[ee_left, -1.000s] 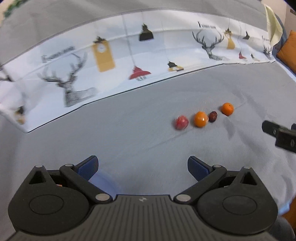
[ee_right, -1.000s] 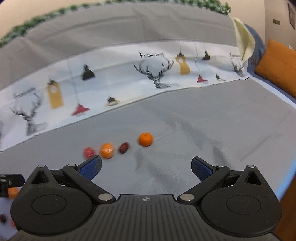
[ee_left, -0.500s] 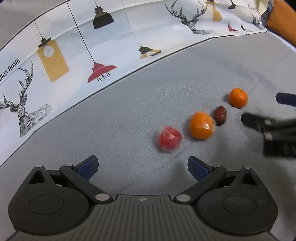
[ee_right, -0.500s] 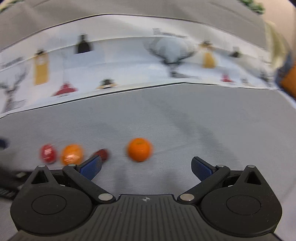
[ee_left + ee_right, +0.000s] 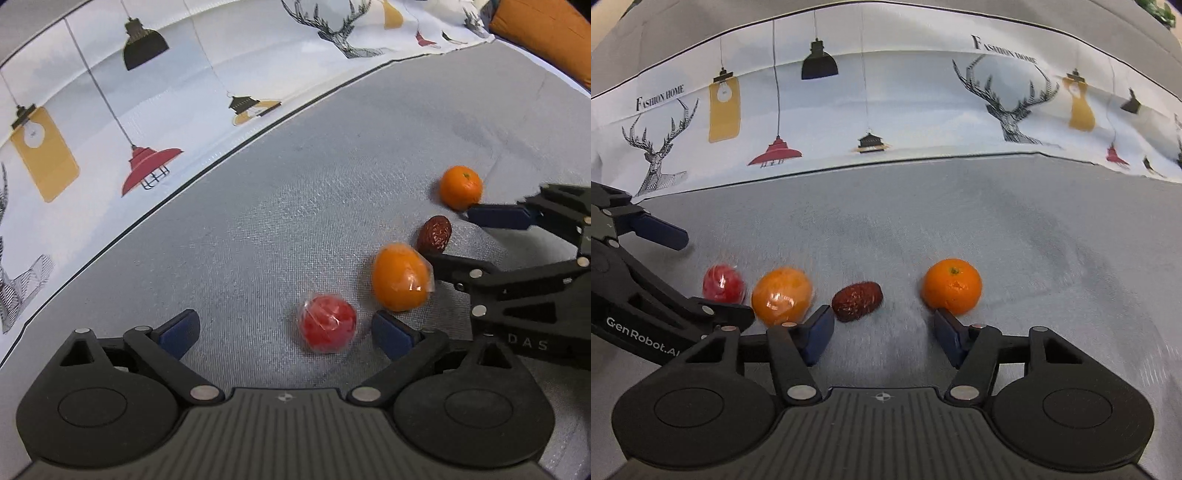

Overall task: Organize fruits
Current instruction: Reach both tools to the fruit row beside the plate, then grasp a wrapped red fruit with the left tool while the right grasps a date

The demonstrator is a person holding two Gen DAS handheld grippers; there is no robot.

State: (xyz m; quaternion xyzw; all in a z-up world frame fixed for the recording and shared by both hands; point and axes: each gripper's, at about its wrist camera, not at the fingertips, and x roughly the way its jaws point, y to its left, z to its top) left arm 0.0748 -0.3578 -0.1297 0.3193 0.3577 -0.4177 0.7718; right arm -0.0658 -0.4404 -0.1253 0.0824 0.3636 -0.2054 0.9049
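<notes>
- The fingers [image 5: 177, 330] of the left gripper [image 5: 284, 328] are wide apart and hold nothing.
- The fingers [image 5: 816, 332] of the right gripper [image 5: 884, 330] are also apart, with nothing held between them.
- Four fruits lie in a row on the gray cloth [image 5: 258, 229].
- From the right wrist view, the row goes from left to right: a red fruit [image 5: 723, 284], a wrapped orange [image 5: 783, 295], a dark red date [image 5: 857, 301] and a bare orange [image 5: 951, 286].
- The red fruit [image 5: 327, 323] is in a clear shiny wrap. It sits just in front of the left gripper, close to its right finger.
- The wrapped orange [image 5: 400, 277] is also in a clear wrap. It lies just beside the red fruit, a bit farther away and to the right.
- The date [image 5: 435, 233] is small, brown-red and wrinkly. It lies near the wrapped orange, on its far right side.
- The bare orange [image 5: 461, 186] has no wrap and lies farthest from the left gripper.
- In the right wrist view, the date sits just past the left finger, and the bare orange sits just past the right finger.
- In the left wrist view, the right gripper [image 5: 480, 240] comes in from the right. One blue finger tip is just beside the bare orange, and the date lies between the two fingers.
- At the far side of the gray cloth is a white cloth [image 5: 886, 110] with pictures of deer and hanging lamps.
- An orange cushion [image 5: 546, 33] shows at the far right corner.
</notes>
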